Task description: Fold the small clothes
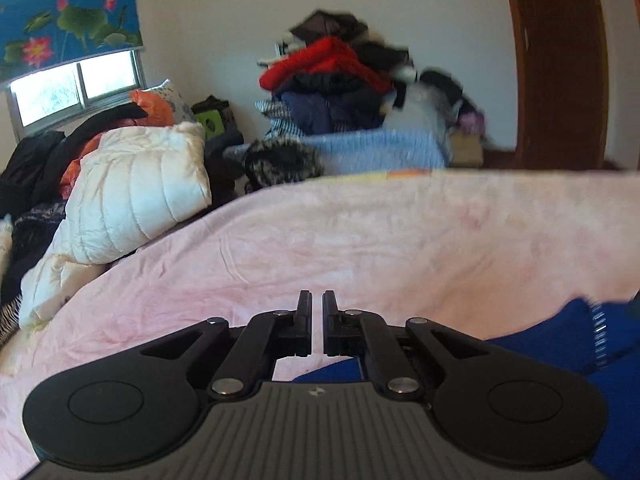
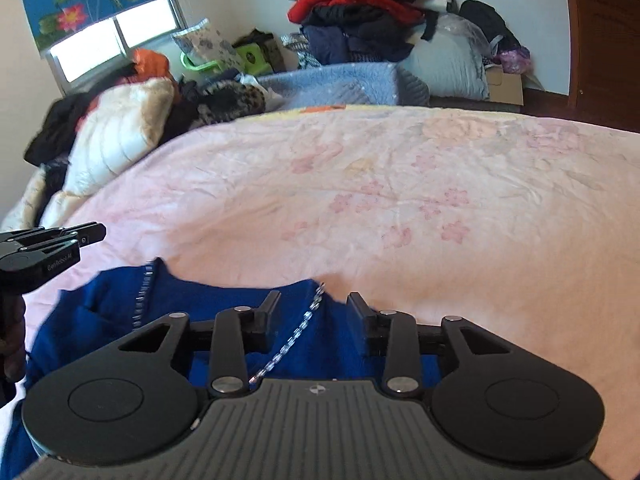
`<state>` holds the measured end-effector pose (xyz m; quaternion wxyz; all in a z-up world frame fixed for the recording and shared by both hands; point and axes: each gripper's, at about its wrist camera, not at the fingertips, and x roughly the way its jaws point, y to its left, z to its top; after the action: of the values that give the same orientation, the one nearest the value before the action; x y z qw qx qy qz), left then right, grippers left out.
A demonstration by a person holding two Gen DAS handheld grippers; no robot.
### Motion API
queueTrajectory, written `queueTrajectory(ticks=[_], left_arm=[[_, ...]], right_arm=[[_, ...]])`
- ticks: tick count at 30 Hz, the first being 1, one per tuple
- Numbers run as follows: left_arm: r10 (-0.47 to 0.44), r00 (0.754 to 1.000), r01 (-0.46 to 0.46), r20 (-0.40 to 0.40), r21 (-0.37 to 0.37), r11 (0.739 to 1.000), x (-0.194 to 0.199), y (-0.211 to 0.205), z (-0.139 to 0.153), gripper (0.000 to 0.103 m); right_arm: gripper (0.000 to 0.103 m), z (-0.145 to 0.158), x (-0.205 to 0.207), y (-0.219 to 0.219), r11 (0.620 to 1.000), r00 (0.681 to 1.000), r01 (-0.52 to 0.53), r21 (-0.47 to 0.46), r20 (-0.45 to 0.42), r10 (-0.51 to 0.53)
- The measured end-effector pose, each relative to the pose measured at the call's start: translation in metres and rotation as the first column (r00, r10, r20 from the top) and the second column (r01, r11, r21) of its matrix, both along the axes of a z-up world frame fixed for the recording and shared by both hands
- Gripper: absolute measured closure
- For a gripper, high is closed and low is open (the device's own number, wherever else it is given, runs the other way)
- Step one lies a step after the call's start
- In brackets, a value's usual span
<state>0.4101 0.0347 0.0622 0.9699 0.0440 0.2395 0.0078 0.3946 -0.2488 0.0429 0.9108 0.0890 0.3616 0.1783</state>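
A blue zip-up garment (image 2: 224,312) with a silver zipper (image 2: 296,332) lies on the pink bedspread (image 2: 400,200) at the near edge. My right gripper (image 2: 314,298) is open, its jaws on either side of the zipper just above the blue cloth. My left gripper (image 1: 317,300) is shut with nothing between its jaws, hovering over the pink bedspread (image 1: 360,240) left of the garment (image 1: 560,340). It also shows at the left edge of the right wrist view (image 2: 96,232).
A white puffy jacket (image 1: 136,200) and dark clothes lie on the bed's left side. A heap of clothes (image 2: 360,12) with a red piece sits beyond the bed by the wall, over a light blue blanket (image 2: 340,80). A brown door (image 1: 560,60) is at the right.
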Motion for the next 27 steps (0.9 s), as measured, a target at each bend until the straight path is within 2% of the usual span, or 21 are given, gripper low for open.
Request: queueTrajectory(ticks=[1,2,3,4,5,6,8,10,13,15,19,21,22,24,25,26,27], left_arm=[[-0.009,0.998,0.013,0.057,-0.073,0.997,-0.031,0.017,0.014,0.090],[0.003,0.994,0.012,0.109,-0.138,0.990,-0.062,0.034,0.024,0.070],[0.031,0.988,0.001,0.151,-0.203,0.979,-0.093,0.053,0.031,0.028],[0.072,0.979,-0.020,0.189,-0.264,0.964,-0.124,0.071,0.036,0.008],[0.108,0.967,-0.032,0.232,-0.310,0.950,-0.155,0.088,0.039,0.000],[0.140,0.956,-0.046,0.258,-0.339,0.940,-0.183,0.105,0.042,0.000],[0.177,0.955,-0.084,0.240,-0.353,0.932,-0.227,0.134,0.048,0.000],[0.255,0.938,-0.154,0.235,-0.377,0.913,-0.268,0.161,0.054,0.000],[0.401,0.879,-0.262,0.260,-0.438,0.860,-0.323,0.201,0.070,0.000],[0.451,0.851,-0.294,0.269,-0.469,0.833,-0.350,0.227,0.083,0.000],[0.545,0.770,-0.407,0.333,-0.402,0.820,-0.392,0.263,0.118,0.000],[0.561,0.720,-0.445,0.409,-0.349,0.825,-0.412,0.276,0.139,0.000],[0.552,0.713,-0.455,0.432,-0.314,0.834,-0.419,0.280,0.148,0.000],[0.537,0.714,-0.474,0.450,-0.254,0.843,-0.426,0.279,0.158,0.000],[0.515,0.736,-0.457,0.440,-0.238,0.857,-0.427,0.275,0.157,0.000],[0.485,0.779,-0.427,0.398,-0.231,0.874,-0.424,0.269,0.151,0.000],[0.443,0.832,-0.383,0.334,-0.230,0.894,-0.419,0.262,0.140,0.000]], right_arm=[[0.054,0.006,-0.023,-0.008,0.999,1.000,-0.016,0.030,0.015,0.015],[0.051,0.012,-0.049,-0.015,0.998,0.999,-0.032,0.048,0.033,0.031],[0.050,0.015,-0.076,-0.022,0.998,0.998,-0.041,0.054,0.051,0.038],[0.048,0.018,-0.106,-0.030,0.997,0.997,-0.043,0.057,0.064,0.040],[0.048,0.020,-0.134,-0.039,0.997,0.997,-0.041,0.061,0.070,0.036],[0.048,0.021,-0.159,-0.048,0.997,0.997,-0.027,0.070,0.072,0.022],[0.047,0.020,-0.207,-0.066,0.995,0.999,0.008,0.097,0.050,-0.013],[0.047,0.018,-0.249,-0.082,0.992,0.999,0.038,0.120,0.010,-0.039],[0.045,0.021,-0.301,-0.091,0.991,0.999,0.053,0.121,-0.021,-0.050],[0.041,0.027,-0.325,-0.091,0.995,0.999,0.051,0.089,-0.023,-0.049],[0.039,0.046,-0.361,-0.094,0.997,0.999,0.049,0.054,-0.003,-0.049],[0.039,0.053,-0.373,-0.094,0.997,0.999,0.048,0.056,0.004,-0.048],[0.038,0.055,-0.381,-0.095,0.997,0.999,0.046,0.061,0.004,-0.046],[0.037,0.055,-0.390,-0.093,0.996,0.999,0.046,0.071,-0.007,-0.046],[0.036,0.053,-0.394,-0.091,0.996,0.999,0.046,0.083,-0.018,-0.044],[0.036,0.048,-0.397,-0.090,0.994,0.999,0.043,0.103,-0.035,-0.039],[0.036,0.043,-0.398,-0.088,0.991,0.998,0.041,0.127,-0.055,-0.035]])
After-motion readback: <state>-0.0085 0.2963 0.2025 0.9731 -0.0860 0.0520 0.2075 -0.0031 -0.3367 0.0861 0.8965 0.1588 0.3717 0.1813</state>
